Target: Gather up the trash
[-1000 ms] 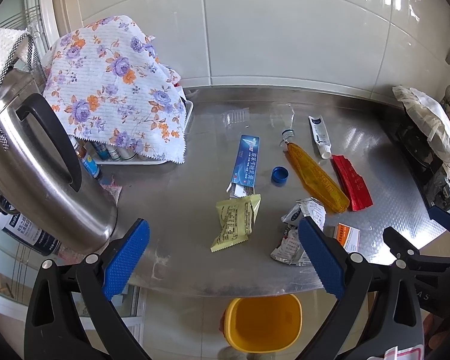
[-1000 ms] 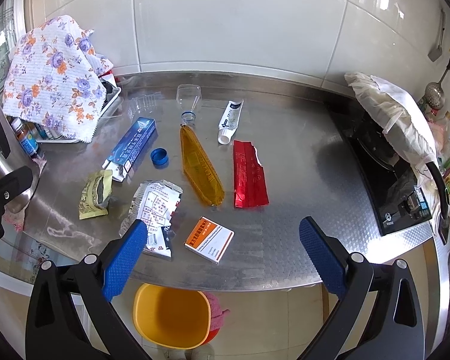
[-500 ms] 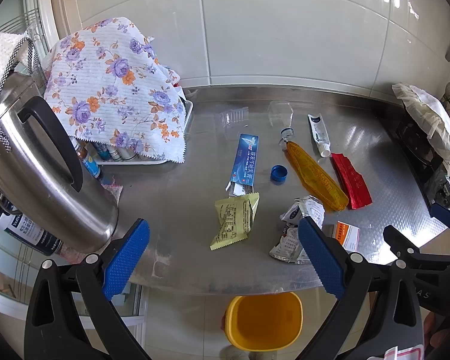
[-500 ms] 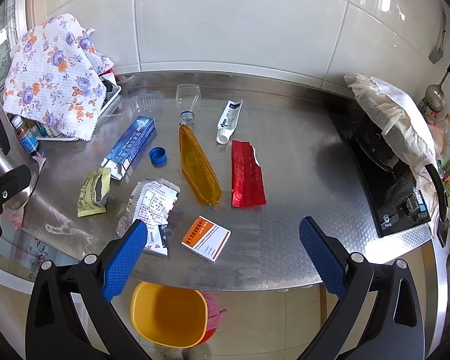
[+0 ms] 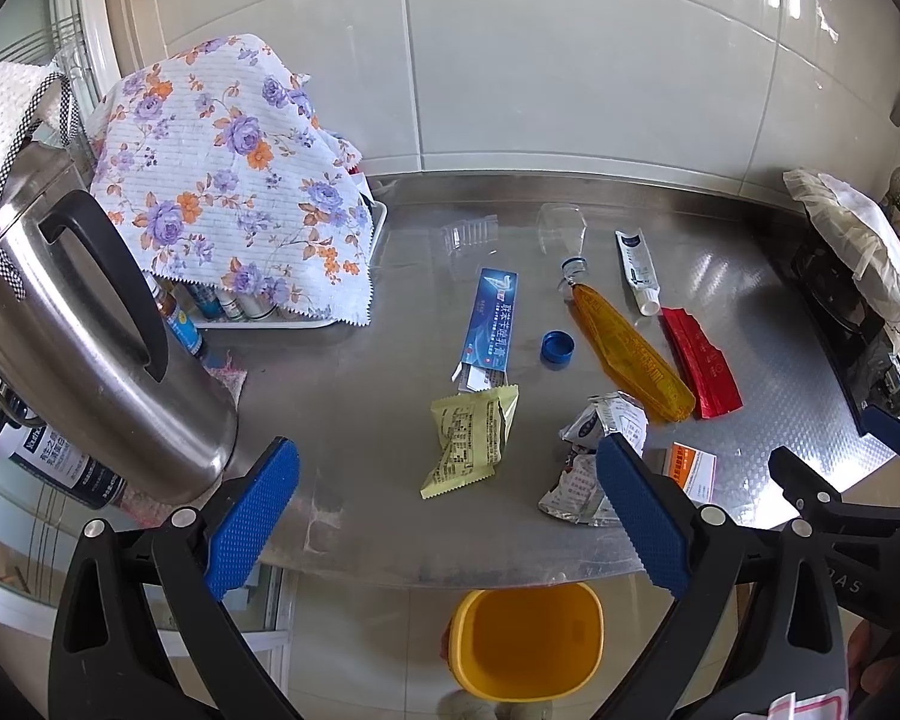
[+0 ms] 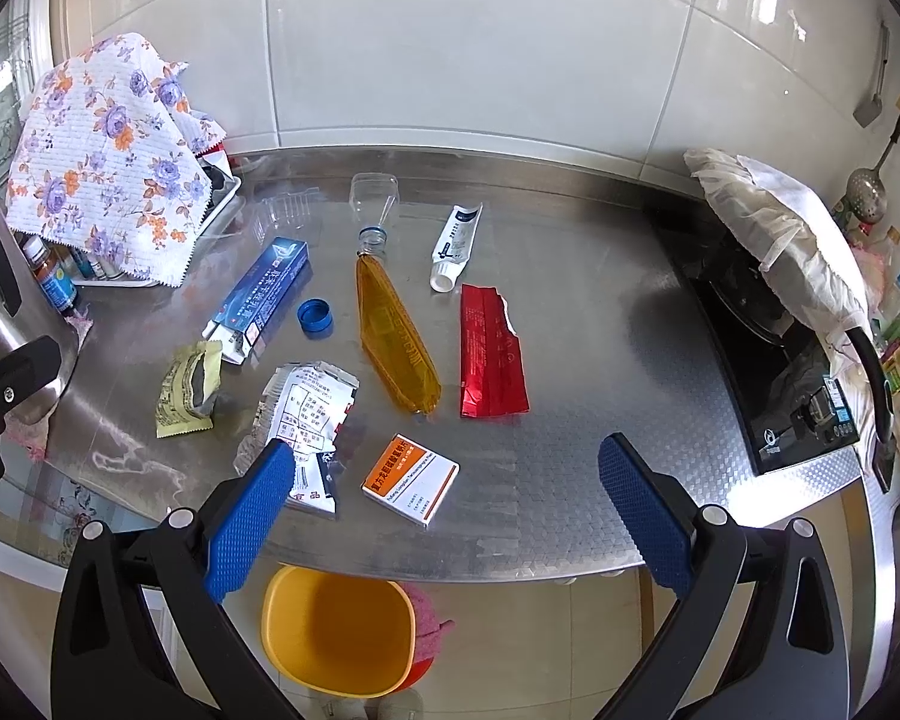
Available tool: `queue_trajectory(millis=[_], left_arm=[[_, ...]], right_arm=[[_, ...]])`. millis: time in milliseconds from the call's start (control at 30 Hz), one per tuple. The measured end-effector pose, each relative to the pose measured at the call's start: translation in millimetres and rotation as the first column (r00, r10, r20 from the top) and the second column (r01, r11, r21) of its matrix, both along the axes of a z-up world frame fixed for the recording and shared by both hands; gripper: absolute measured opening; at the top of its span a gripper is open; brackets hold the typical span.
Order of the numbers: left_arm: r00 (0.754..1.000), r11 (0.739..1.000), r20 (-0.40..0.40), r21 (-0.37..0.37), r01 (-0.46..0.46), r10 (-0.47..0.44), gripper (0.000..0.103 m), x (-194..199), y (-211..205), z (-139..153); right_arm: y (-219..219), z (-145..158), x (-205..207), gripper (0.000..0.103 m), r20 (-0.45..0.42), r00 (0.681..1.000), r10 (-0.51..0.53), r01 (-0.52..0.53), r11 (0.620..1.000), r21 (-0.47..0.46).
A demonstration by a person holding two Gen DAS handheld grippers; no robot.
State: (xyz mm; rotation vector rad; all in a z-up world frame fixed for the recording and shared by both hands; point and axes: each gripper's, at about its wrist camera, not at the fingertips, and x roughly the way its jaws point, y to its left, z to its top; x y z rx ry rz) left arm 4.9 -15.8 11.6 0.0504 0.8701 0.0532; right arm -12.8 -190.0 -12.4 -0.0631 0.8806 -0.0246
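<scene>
Both views have drifted slightly back vs 1 s ago; trash is unmoved. L gripper and R gripper are held over the counter edge, jaws wide apart, nothing gripped. Foil pack is partly hidden by R's left pad. Left to right: yellow packet, box and amber wrapper with long axes running front-back, red wrapper. Bin sits below, rim partly cut off.

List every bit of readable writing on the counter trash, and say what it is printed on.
Blue toothpaste box: large white Chinese characters, too blurred to quote.
Orange and white box: Chinese heading plus small Latin line, unreadable.
Yellow packet, crumpled white wrapper, red wrapper, white tube: print too small.
</scene>
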Motion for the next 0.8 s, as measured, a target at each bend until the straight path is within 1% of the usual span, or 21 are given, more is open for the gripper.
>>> queue_trajectory(millis=[800], left_arm=[[1.000, 1.000, -0.019, -0.010, 0.004, -0.004, 0.098, 6.4, 2.9, -7.3]], right_arm=[[1.1, -3.4, 3.8, 0.101, -0.008, 1.000, -0.011, 0.011, 1.000, -0.002]])
